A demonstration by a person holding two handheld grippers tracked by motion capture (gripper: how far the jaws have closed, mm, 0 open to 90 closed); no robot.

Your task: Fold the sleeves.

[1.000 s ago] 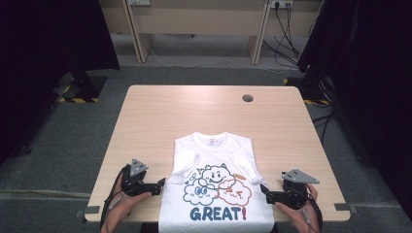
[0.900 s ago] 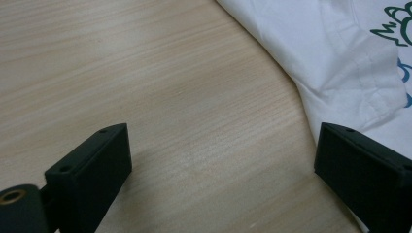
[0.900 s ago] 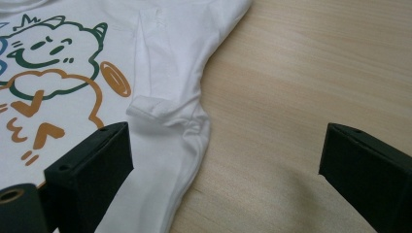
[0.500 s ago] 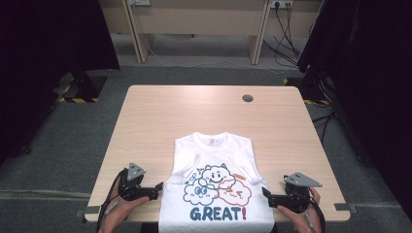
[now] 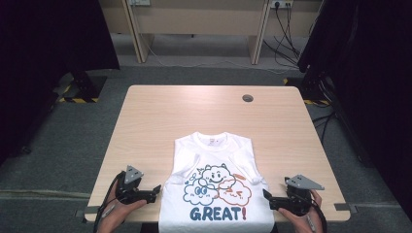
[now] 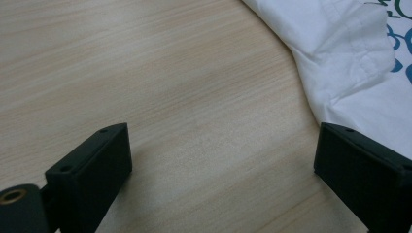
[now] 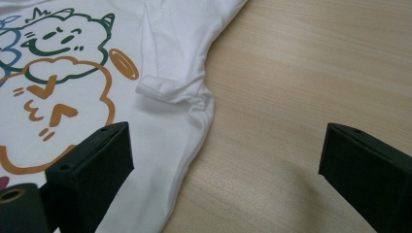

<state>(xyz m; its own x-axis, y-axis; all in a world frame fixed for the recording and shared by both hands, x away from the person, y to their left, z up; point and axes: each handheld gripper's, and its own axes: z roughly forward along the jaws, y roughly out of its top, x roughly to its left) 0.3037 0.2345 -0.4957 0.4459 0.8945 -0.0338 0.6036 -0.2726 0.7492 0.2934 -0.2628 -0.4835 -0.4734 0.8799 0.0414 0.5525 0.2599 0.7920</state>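
Note:
A white T-shirt [image 5: 214, 165] printed with cartoon clouds and the word GREAT! lies flat on the near half of the wooden table [image 5: 194, 116], both sleeves folded inward. My left gripper [image 5: 156, 190] rests low at the shirt's left edge, open, with bare wood between its jaws and the shirt's folded sleeve [image 6: 350, 53] ahead at the right. On the other side my right gripper [image 5: 266, 195] is open too, its jaws spanning the shirt's right edge [image 7: 194, 141] and the folded sleeve cuff [image 7: 160, 90].
A small round grommet [image 5: 248, 98] sits in the table's far right part. Beyond the table stand desk legs [image 5: 138, 39] and trailing cables [image 5: 286, 29] on grey carpet. Dark curtains hang at both sides.
Both grippers have drawn slightly back toward the table's near edge. The shirt lies as before.

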